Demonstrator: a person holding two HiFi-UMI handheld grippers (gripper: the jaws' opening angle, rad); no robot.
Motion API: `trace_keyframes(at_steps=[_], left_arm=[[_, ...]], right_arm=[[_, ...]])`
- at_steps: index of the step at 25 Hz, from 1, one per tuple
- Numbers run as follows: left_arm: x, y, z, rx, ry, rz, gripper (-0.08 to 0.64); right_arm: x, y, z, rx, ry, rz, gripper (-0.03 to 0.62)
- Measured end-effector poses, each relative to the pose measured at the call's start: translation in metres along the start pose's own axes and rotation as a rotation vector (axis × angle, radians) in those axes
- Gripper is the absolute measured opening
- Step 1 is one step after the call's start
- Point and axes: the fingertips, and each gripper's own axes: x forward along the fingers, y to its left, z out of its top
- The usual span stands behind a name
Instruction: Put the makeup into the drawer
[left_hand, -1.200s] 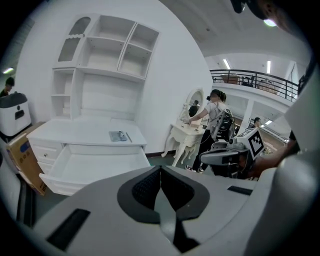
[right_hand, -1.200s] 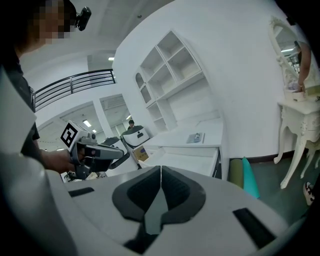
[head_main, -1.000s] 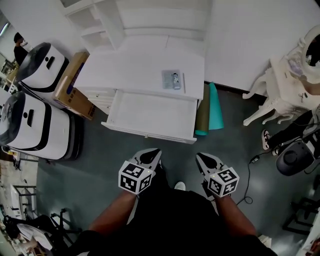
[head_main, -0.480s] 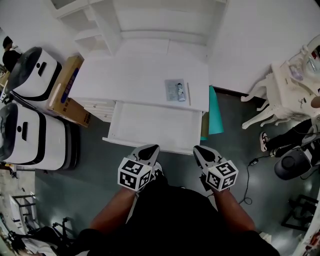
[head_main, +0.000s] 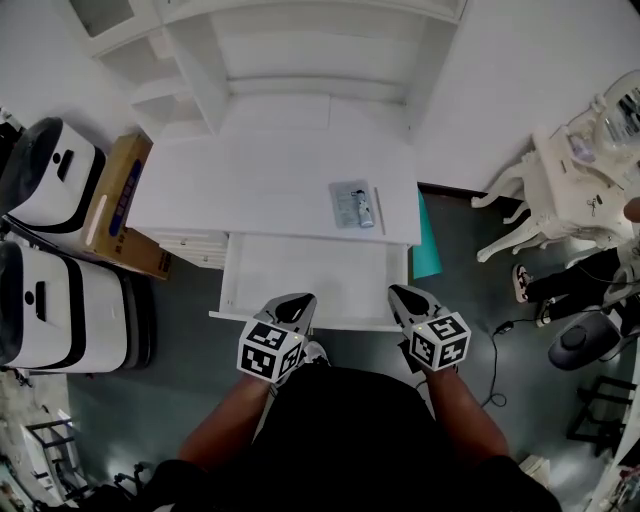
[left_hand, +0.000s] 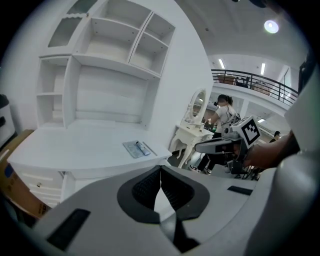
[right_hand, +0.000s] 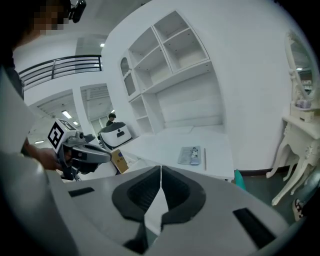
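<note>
On the white surface, toward its right near corner: the makeup, a flat packet with a small tube lying on it, and a thin stick just beside it on the right. Under the surface's near edge, standing open: the drawer, white inside.

At the drawer's near side, low in the head view: left hand-held gripper and right hand-held gripper, side by side and apart from each other, both pointing toward the surface. Both clenched, jaws pressed tip to tip and grasping nothing. Well apart from the makeup.

Behind the surface, against the wall: open white shelves. On the floor to the left: a cardboard box and two white machines with black tops. To the right: a teal item just beside the surface, and farther right a white dressing table.
</note>
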Motion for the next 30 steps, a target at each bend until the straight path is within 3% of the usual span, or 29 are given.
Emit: trace_keyframes(at_steps=[7,13,20,30], left_arm=[[0.009,0.025,-0.005,0.042,0.046,-0.04,0.011],[0.015,0.025,-0.006,0.015,0.05,-0.033,0.011],[0.03,0.036,-0.003,-0.054,0.044,0.056,0.011],[0.049,0.038,0.004,-0.104,0.054,0.154,0.011]], right_arm=[[0.045,-0.018,-0.002,-0.043,0.041,-0.091,0.028],[0.063,-0.038,0.002,-0.068,0.069,-0.109,0.028],[0.093,-0.078,0.009,-0.098,0.113,-0.108,0.028],[0.165,-0.145,0.01,-0.228,0.198,-0.116,0.029]])
